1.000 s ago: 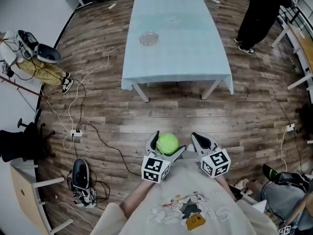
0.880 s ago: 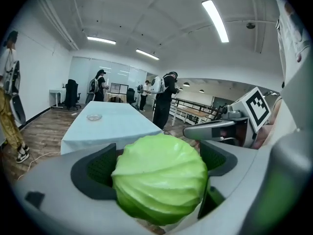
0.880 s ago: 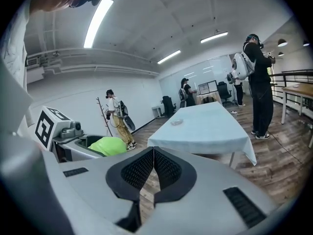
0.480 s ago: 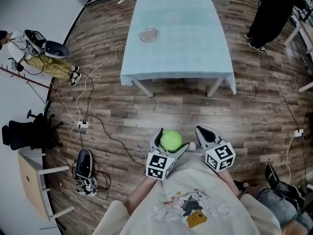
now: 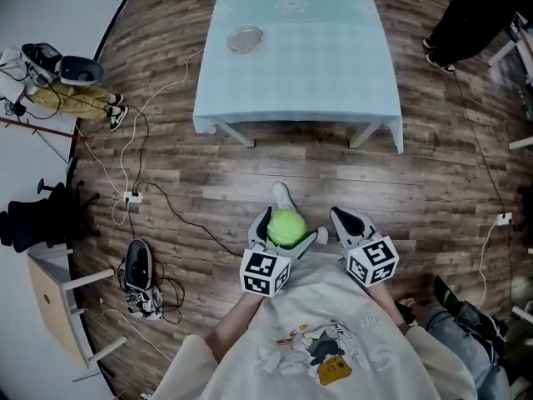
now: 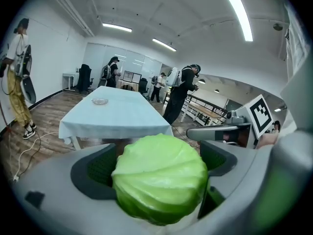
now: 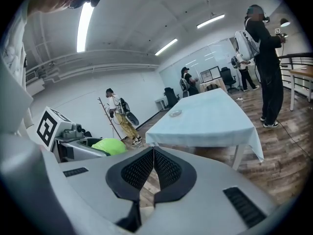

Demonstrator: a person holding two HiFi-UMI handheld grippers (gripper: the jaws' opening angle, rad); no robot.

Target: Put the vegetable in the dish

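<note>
Closest to the wearer, at the 6 o'clock edge of the head view, a person's pale printed shirt fills the bottom of the frame and both grippers are held out just in front of it. The left gripper (image 5: 287,232) pinches a round green cabbage (image 5: 286,226) between its two jaws; its own view shows the leafy ball (image 6: 159,177) wedged firmly between the dark pads and filling the gap. Just beside it at 3 o'clock, the right gripper (image 5: 343,219) carries nothing, and its jaws are pressed together at the tips. A pale shoe (image 5: 283,197) shows on the wooden floor just beyond the cabbage. Further out at 12 o'clock stands a long table (image 5: 333,73) under a light blue cloth, well apart from both grippers. On it, far from the near edge and towards the left side, sits a small clear dish (image 5: 245,37), which looks empty. From the cabbage the dish lies at about 11 o'clock, so the loaded left gripper is on the nearer side. The cabbage is round, so its orientation should not matter. The table must be approached before any placing. Another person (image 5: 479,15) stands at 1 o'clock beyond it.
</note>
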